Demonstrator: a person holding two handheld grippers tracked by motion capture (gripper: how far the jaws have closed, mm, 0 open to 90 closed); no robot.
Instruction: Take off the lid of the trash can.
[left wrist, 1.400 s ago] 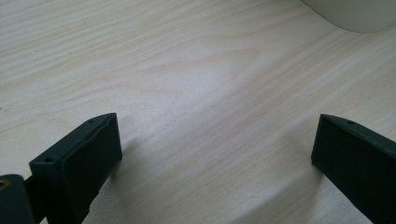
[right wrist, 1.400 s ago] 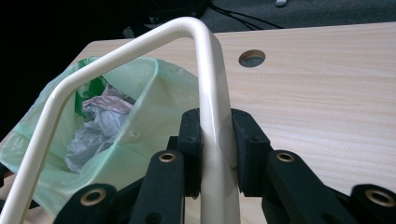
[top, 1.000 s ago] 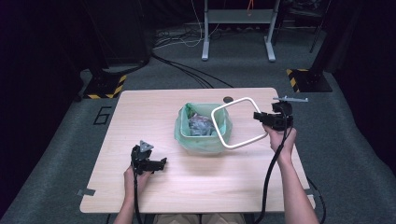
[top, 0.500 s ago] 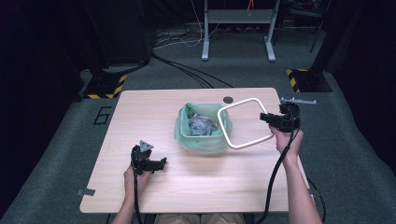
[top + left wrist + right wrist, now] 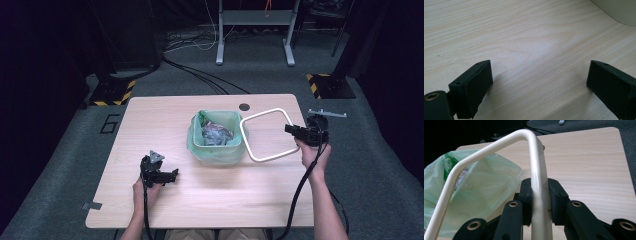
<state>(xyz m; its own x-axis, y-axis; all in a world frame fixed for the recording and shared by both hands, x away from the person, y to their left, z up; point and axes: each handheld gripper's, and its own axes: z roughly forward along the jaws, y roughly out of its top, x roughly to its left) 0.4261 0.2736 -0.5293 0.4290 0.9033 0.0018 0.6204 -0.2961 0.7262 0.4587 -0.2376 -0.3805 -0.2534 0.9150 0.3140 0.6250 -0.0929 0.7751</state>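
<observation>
The right gripper (image 5: 539, 202) is clamped on a white frame (image 5: 265, 135), holding it up just right of a green-bagged bin (image 5: 216, 137). The left gripper (image 5: 539, 82) rests spread wide on the table (image 5: 165, 115), nothing between its jaws.

The rectangular desk (image 5: 150, 125) of pale wood with rounded corners stands on a grey carpet floor (image 5: 65, 165). Near its middle, a little toward the far edge, stands a small bin lined with a pale green plastic bag (image 5: 216, 141), with crumpled waste inside. A small dark round hole (image 5: 244, 106) is in the desk top close to the far edge. A short piece of grey tape (image 5: 92, 205) sticks on the near left corner. The left gripper (image 5: 172, 175) rests on the desk near the front left part.
</observation>
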